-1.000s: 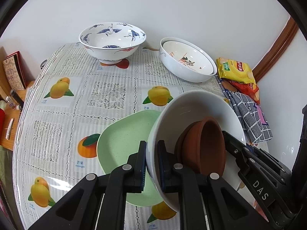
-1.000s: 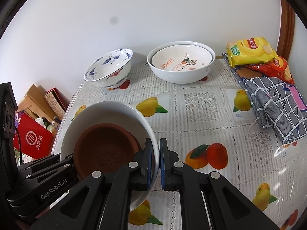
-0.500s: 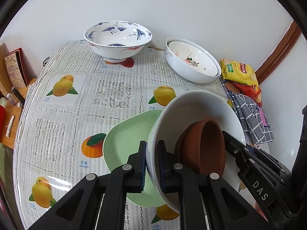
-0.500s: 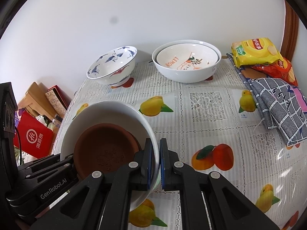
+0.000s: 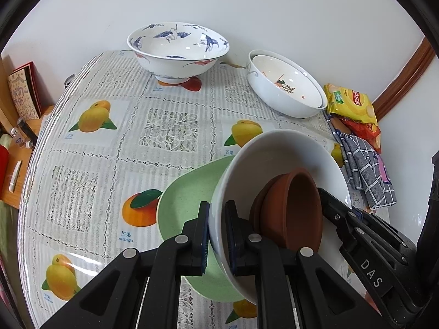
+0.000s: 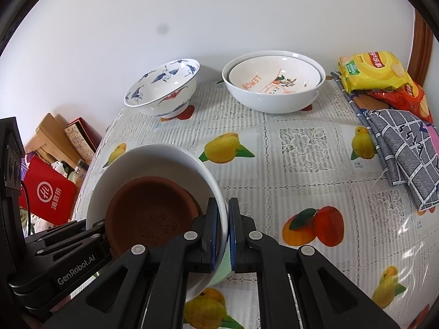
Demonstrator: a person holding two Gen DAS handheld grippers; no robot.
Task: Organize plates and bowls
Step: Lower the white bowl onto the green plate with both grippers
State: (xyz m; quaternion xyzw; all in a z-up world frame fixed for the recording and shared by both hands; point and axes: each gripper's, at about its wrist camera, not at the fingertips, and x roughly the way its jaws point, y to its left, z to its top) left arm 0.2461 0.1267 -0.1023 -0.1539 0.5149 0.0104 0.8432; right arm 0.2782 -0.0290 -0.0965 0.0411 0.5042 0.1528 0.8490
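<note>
A white bowl [image 5: 274,159] with two nested brown bowls [image 5: 293,208] inside hangs tilted over a pale green plate [image 5: 189,200] on the table. My left gripper [image 5: 216,233] is shut on the white bowl's near rim. The right gripper's fingers [image 5: 332,208] clamp the opposite rim. In the right wrist view my right gripper [image 6: 223,227] is shut on the white bowl [image 6: 153,159], with the brown bowls [image 6: 148,213] inside. Whether the bowl touches the plate is hidden.
At the back stand a blue-and-white crane bowl [image 5: 178,49] and two nested white bowls [image 5: 285,87]. Snack bags [image 6: 373,71] and a grey checked cloth [image 6: 403,148] lie at the right. The fruit-print tablecloth [image 6: 301,148] ends at a left edge above floor clutter [image 6: 49,194].
The far bowls have drifted slightly to the right in both views. Both grips on the white bowl are unchanged.
</note>
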